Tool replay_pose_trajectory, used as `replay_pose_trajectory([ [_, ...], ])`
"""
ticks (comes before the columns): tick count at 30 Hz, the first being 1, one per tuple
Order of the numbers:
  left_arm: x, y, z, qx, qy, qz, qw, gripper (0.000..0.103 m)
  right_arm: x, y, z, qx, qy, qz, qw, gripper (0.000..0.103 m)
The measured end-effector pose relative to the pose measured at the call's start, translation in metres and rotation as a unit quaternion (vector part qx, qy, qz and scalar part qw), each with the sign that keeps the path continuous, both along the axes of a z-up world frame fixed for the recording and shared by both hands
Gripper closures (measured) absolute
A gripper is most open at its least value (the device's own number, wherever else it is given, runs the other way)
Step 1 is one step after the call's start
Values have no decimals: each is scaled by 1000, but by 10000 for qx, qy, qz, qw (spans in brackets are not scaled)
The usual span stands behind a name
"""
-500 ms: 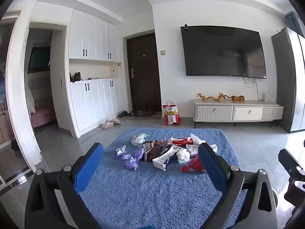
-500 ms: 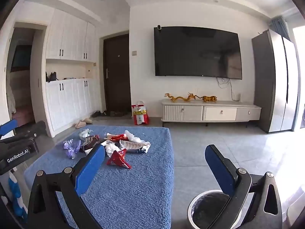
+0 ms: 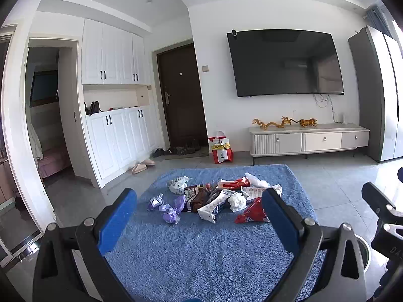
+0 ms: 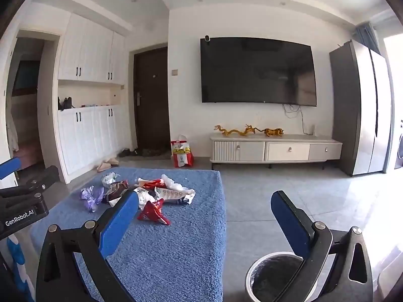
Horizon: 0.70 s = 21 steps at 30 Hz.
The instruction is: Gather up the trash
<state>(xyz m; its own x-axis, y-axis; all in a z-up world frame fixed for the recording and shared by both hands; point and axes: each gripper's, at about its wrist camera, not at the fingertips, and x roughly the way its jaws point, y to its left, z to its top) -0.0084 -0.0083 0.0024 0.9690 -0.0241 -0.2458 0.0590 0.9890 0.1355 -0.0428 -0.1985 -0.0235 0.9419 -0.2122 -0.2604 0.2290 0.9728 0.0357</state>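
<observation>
A pile of trash lies on a blue-covered table [image 3: 196, 251]: a red wrapper [image 3: 252, 215], a white carton [image 3: 214, 205], crumpled white paper [image 3: 237, 201], purple wrappers [image 3: 171, 209] and brown packets [image 3: 195, 196]. My left gripper [image 3: 199, 216] is open and empty, above the table's near side, short of the pile. My right gripper [image 4: 204, 214] is open and empty, over the table's right edge [image 4: 221, 226]; the red wrapper [image 4: 152, 212] lies just beyond its left finger. A round bin with a black liner [image 4: 272, 276] stands on the floor below its right finger.
Grey tiled floor [image 4: 277, 196] lies right of the table. A TV console [image 4: 274, 149] with gold figurines stands under a wall TV. A red-and-white bag [image 4: 181, 154] sits by the dark door. White cabinets [image 3: 118, 141] and slippers are at left, a fridge [image 4: 362, 115] at right.
Both views have shifted very slightly; both grippers stay open and the trash has not moved.
</observation>
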Motion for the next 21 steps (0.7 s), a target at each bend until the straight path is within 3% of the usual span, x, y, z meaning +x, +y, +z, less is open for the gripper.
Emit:
replay_pose_trajectory([
  [21, -5, 3, 5, -102, -59, -77, 9999, 3, -7, 6, 4, -184, -171, 19, 9997, 0],
])
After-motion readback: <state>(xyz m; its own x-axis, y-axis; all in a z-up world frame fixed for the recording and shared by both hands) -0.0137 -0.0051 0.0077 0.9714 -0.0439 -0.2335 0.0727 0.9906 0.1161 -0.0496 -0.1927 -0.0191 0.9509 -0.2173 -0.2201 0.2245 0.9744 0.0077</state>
